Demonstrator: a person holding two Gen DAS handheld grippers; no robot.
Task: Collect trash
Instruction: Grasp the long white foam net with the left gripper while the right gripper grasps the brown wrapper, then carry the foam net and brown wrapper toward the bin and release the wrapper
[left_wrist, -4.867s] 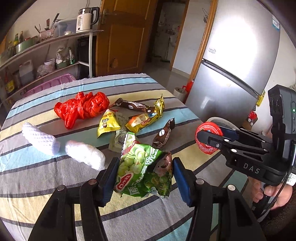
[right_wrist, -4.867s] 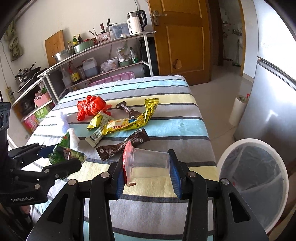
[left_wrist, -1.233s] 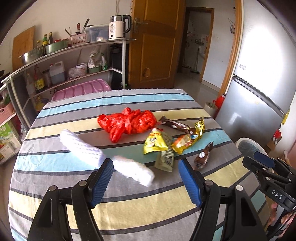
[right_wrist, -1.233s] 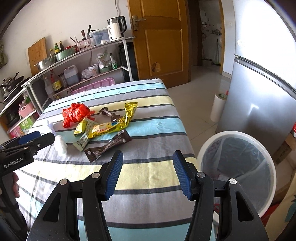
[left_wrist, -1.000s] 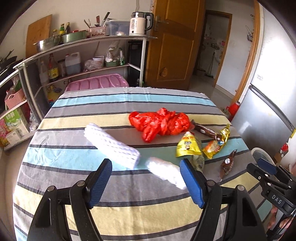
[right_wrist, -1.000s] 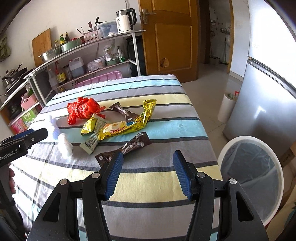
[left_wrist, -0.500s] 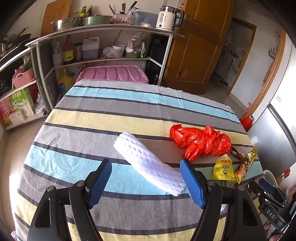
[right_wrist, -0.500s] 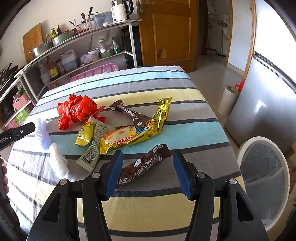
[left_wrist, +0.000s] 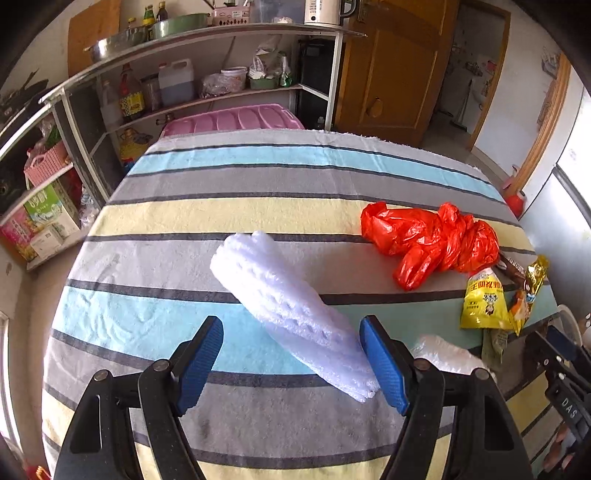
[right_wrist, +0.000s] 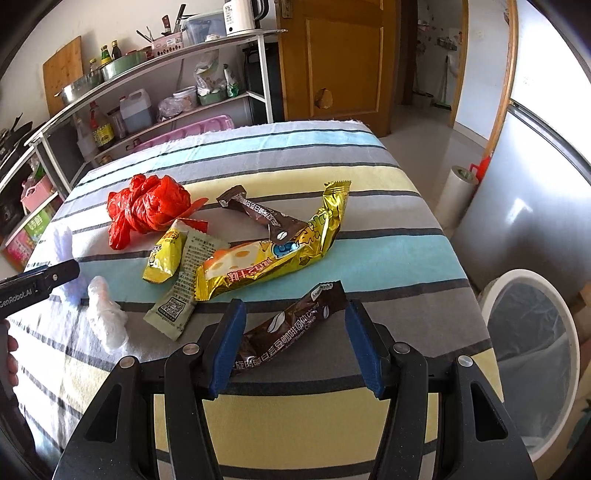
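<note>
Left wrist: the left gripper (left_wrist: 291, 363) was spread wide, holding nothing, a knobbly white foam sleeve (left_wrist: 291, 315) lying slantwise between its fingers; a crinkled red bag (left_wrist: 430, 240) lay ahead-right.

Right wrist: the right gripper (right_wrist: 295, 345) gaped empty around a glossy brown sachet (right_wrist: 295, 325); a gold wrapper (right_wrist: 273, 258) lay just ahead, a round bin (right_wrist: 535, 332) right.

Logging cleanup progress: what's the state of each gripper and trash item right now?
left gripper: open, straddling white foam sleeve
right gripper: open, around brown coffee sachet
red plastic bag: crumpled, on table
gold wrapper: lying flat
trash bin: open, lined
</note>
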